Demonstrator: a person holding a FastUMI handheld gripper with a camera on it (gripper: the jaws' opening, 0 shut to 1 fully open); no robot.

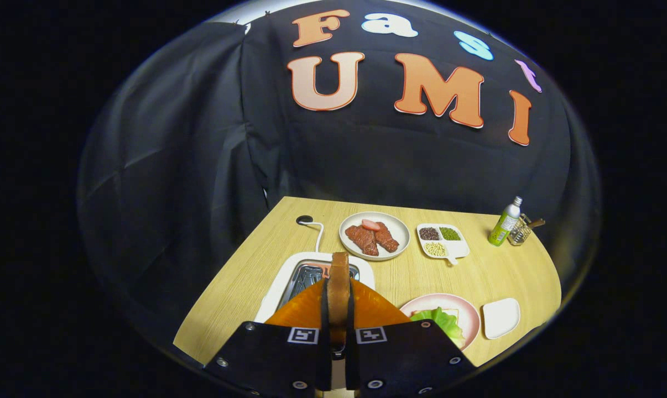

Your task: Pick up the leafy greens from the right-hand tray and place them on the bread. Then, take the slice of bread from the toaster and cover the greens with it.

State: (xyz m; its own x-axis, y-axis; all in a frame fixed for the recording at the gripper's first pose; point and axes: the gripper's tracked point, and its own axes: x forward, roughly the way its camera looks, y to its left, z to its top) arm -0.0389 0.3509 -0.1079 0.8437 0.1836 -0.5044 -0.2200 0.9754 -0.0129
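Observation:
My gripper [338, 298] is shut on a slice of bread [339, 282], held upright on edge between the two fingers, above the white toaster [285, 279]. The toaster's metal slot shows just beyond the slice. To the right of the fingers sits a pink plate [466, 309] with the leafy greens [441, 321] lying on it; whatever lies under the greens is mostly hidden by them and by the gripper body.
A small empty white tray [500, 317] lies right of the pink plate. Farther back are a round plate of meat slices [374, 235], a divided dish of beans [442, 240], a green bottle [505, 222] and a wire holder [520, 232]. The toaster's cord [317, 235] runs back-left.

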